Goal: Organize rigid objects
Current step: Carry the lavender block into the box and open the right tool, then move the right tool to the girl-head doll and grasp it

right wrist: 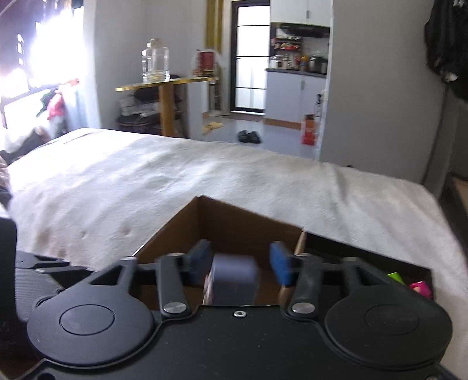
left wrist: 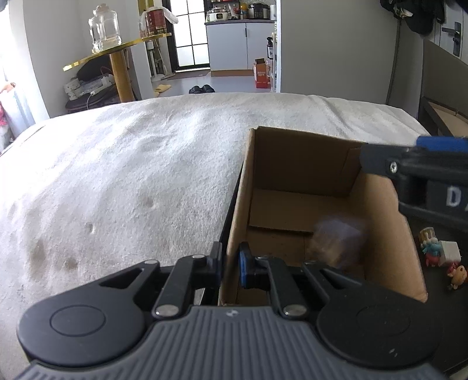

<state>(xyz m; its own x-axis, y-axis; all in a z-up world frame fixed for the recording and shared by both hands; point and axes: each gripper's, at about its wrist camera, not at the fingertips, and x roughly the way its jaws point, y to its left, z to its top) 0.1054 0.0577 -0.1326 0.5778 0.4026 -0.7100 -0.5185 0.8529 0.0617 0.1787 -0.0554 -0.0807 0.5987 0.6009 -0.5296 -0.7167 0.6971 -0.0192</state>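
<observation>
We work on a bed covered with a white fleecy blanket [left wrist: 131, 181], in a small flat whose kitchen shows through a doorway beyond.

The task's thing is a small grey-lavender block [right wrist: 234, 280], blurred in both views. In the right wrist view it sits between the blue pads [right wrist: 280, 267] of our right gripper [right wrist: 239, 266], which stand apart with a gap on each side of it, so we judge it released, not clamped. In the left wrist view the same block [left wrist: 336, 242] appears as a smear low inside the cardboard box [left wrist: 295, 157], near the floor of the box; whether it is falling or already resting we cannot tell.

The box stands open-topped on the blanket at the bed's right edge. Our left gripper [left wrist: 229, 263] has its fingers closed together on the box's near left wall, one finger outside and the blue pad [left wrist: 243, 267] inside. We take this as bracing: soft bedding gives a light box little footing, and a pinched wall keeps it from tipping or sliding as things drop in.

Our right gripper [left wrist: 415, 175] reaches in over the box's right side, placed there, we judge, so the drop lands inside.

Just beyond the box's right wall, small toy figures [left wrist: 438, 251] lie on a dark surface, probably the next pieces to gather. A gold-edged table [left wrist: 117, 49] with a glass jar [left wrist: 105, 26] stands well apart.
</observation>
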